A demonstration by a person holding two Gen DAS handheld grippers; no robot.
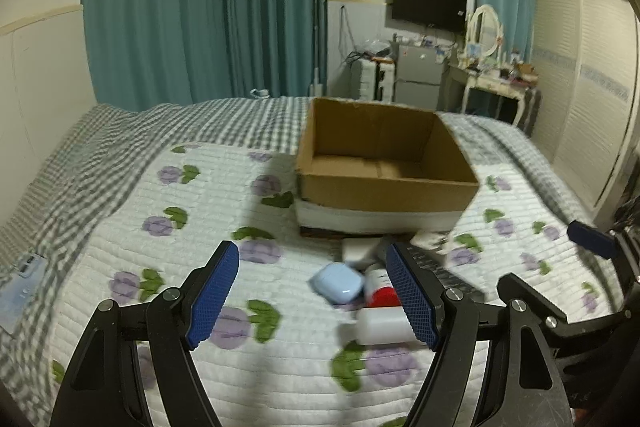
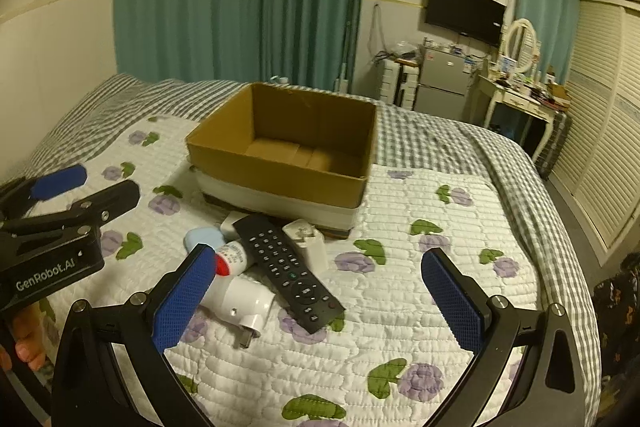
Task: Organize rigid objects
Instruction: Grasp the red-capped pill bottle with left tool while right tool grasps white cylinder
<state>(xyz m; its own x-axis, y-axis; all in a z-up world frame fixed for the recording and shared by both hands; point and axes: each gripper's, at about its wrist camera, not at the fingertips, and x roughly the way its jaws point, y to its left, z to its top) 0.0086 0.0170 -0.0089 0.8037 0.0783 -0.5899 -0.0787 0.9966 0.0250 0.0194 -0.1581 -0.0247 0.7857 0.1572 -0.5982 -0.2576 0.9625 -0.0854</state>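
While hovering over the quilt [image 2: 400, 211], both tongs spread wide, nothing held: left tongs [image 1: 316, 297], right tongs [image 2: 320, 297]. Landmark: open cardboard box [image 2: 288, 171] on the bed, resting on a white slab [image 2: 280, 203], nothing visible inside. Pile of small rigid items just in front of box, on quilt. Black remote [image 2: 286, 269] lying diagonal, far end touching or nearly touching box's front base. White plug adapter [image 2: 310, 243] right beside remote, near box's front. Pale blue earbud case [image 1: 338, 283] on the left of the pile, further from box than the adapter. White tube with red cap [image 2: 230, 259] between blue case and remote. White plug charger [image 2: 244, 301] farthest from box, prongs pointing away from it, touching remote's side. Another white block [image 1: 360, 249] just before box's front edge, partly hidden. Left tongs' body visible at left edge of right wrist view, well left of box.
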